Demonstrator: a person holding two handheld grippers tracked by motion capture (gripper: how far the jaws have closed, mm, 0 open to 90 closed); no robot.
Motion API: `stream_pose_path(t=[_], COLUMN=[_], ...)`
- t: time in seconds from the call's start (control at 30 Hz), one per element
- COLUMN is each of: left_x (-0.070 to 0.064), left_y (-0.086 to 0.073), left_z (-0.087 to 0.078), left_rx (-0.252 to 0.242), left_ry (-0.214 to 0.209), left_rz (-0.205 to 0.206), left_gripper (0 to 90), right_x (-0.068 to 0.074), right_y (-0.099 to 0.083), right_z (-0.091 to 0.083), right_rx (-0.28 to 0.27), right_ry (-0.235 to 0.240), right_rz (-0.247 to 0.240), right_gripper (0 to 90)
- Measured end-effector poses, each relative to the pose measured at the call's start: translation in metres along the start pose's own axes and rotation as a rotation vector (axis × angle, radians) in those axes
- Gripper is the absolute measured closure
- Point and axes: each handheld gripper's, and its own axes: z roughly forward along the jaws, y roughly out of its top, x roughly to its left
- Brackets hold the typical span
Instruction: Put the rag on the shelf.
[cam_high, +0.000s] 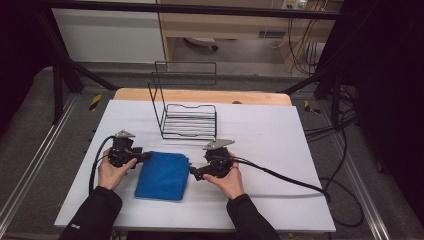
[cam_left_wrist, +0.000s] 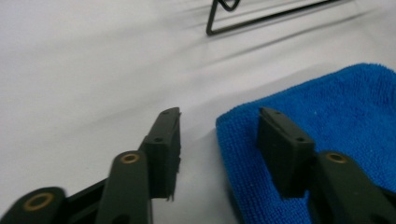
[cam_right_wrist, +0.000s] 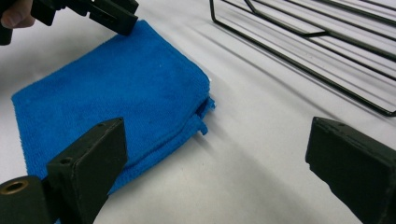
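A folded blue cloth (cam_high: 162, 176) lies flat on the white table (cam_high: 280, 150), in front of me. My left gripper (cam_high: 146, 156) is at the cloth's far left corner. Its jaws stand open in the left gripper view, one over the cloth (cam_left_wrist: 336, 107) and one over bare table, so the left gripper (cam_left_wrist: 219, 114) straddles the cloth's edge. My right gripper (cam_high: 193, 173) is at the cloth's right edge, low over the table. The right gripper (cam_right_wrist: 215, 128) is open wide, with a corner of the cloth (cam_right_wrist: 116, 88) between its jaws, gripping nothing.
A black wire rack (cam_high: 187, 120) stands just behind the cloth at the table's middle, also seen as the rack (cam_right_wrist: 303, 46) near my right jaw. A cable (cam_high: 290, 180) trails right from the right gripper. A wooden strip (cam_high: 200, 95) borders the far edge.
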Motion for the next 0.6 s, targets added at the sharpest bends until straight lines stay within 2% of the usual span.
stream_pose_path(t=[0.13,0.27,0.33,0.37,0.5,0.6], left_x=[-0.002,-0.002,-0.004,-0.004,-0.002,-0.002], left_y=[-0.002,-0.003,-0.003,-0.003,-0.004,-0.005], left_z=[0.006,0.011,0.013,0.013,0.013,0.012], left_rx=[0.028,0.042,0.039,0.039,0.041,0.043], left_ry=[-0.002,-0.013,-0.019,-0.02,-0.04,-0.045], left_rz=[0.023,0.021,0.023,0.025,0.013,0.006], left_gripper=[61.7,66.9,69.7,71.8,75.3,79.7], right_x=[0.0,0.0,-0.001,-0.002,-0.003,-0.003], right_y=[-0.001,-0.001,0.0,0.001,0.003,0.008], right_z=[0.004,0.007,0.008,0.011,0.016,0.028], right_rx=[-0.001,-0.013,-0.023,-0.032,-0.033,-0.033], right_ry=[0.014,0.025,0.029,0.032,0.022,0.007], right_rz=[0.002,0.014,0.024,0.046,0.05,0.062], right_gripper=[8.8,11.5,13.5,15.9,20.4,26.4])
